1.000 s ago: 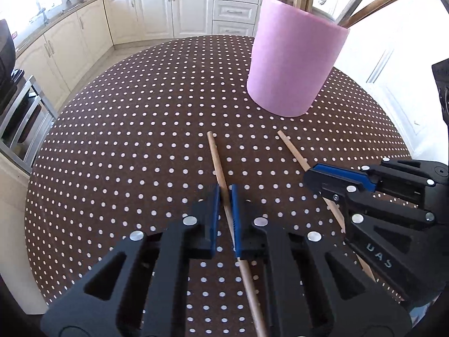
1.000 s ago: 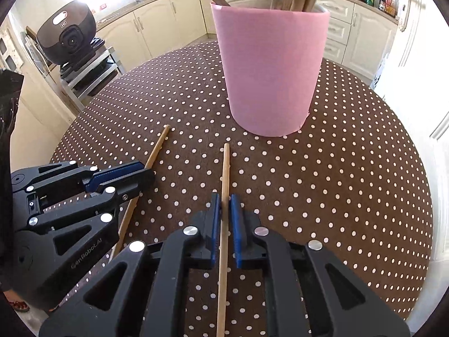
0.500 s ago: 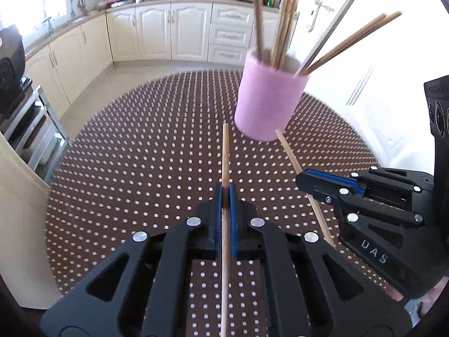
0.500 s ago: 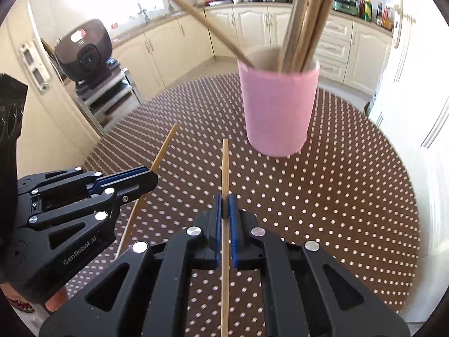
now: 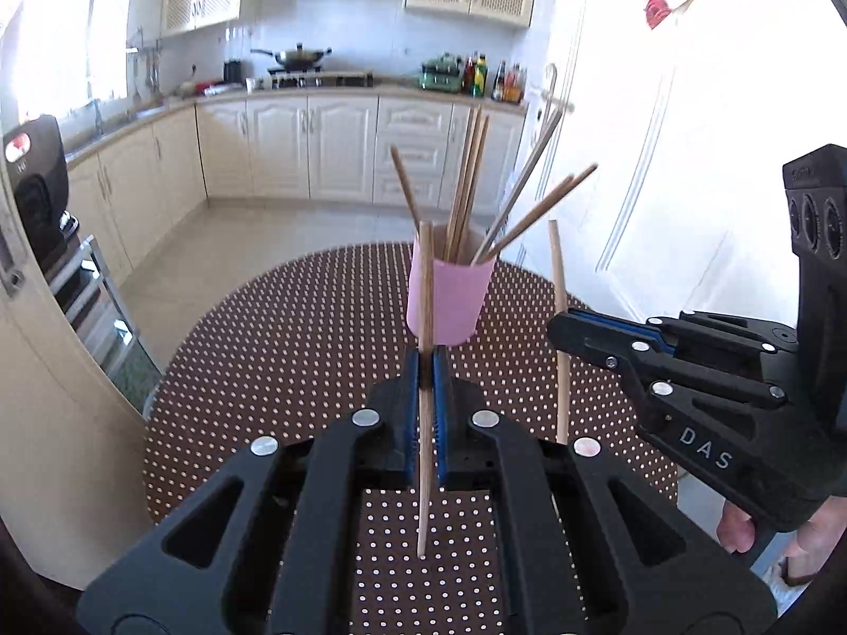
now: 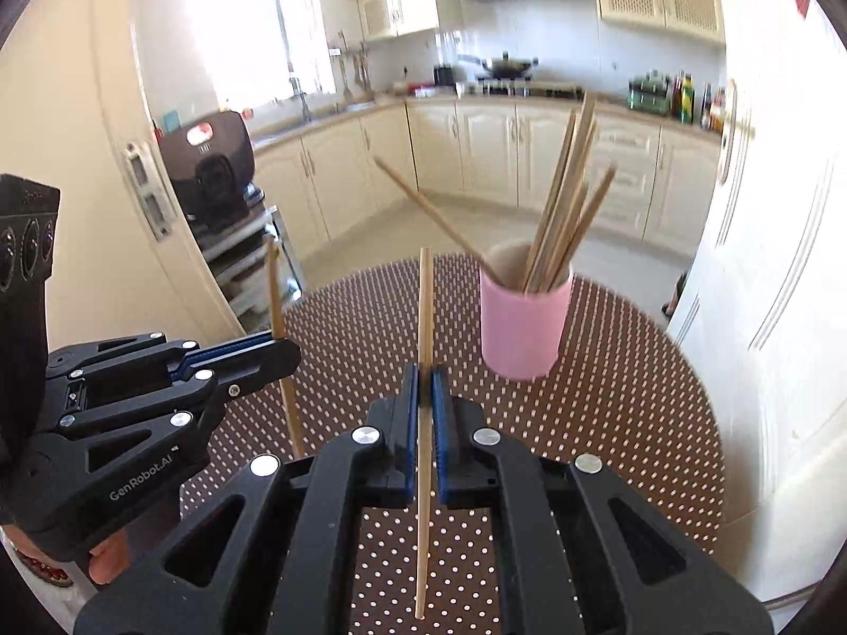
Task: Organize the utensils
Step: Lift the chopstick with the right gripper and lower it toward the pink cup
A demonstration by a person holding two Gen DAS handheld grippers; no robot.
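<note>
Daylight floods from the window (image 6: 249, 42) on my left, blowing it out (fisheye bends and darkens my views' corners), everything else fairly sharp.

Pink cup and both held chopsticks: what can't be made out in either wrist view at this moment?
- Pink cup: its inside and the lower ends of the chopsticks in it, hidden by its own wall in both views.
- Left gripper: its chopstick overlaps the cup in the left view, covering part of the wall.
- Right gripper: the middle of its chopstick sits hidden between the blue pads.
- Counter bottles: too small to identify.
</note>
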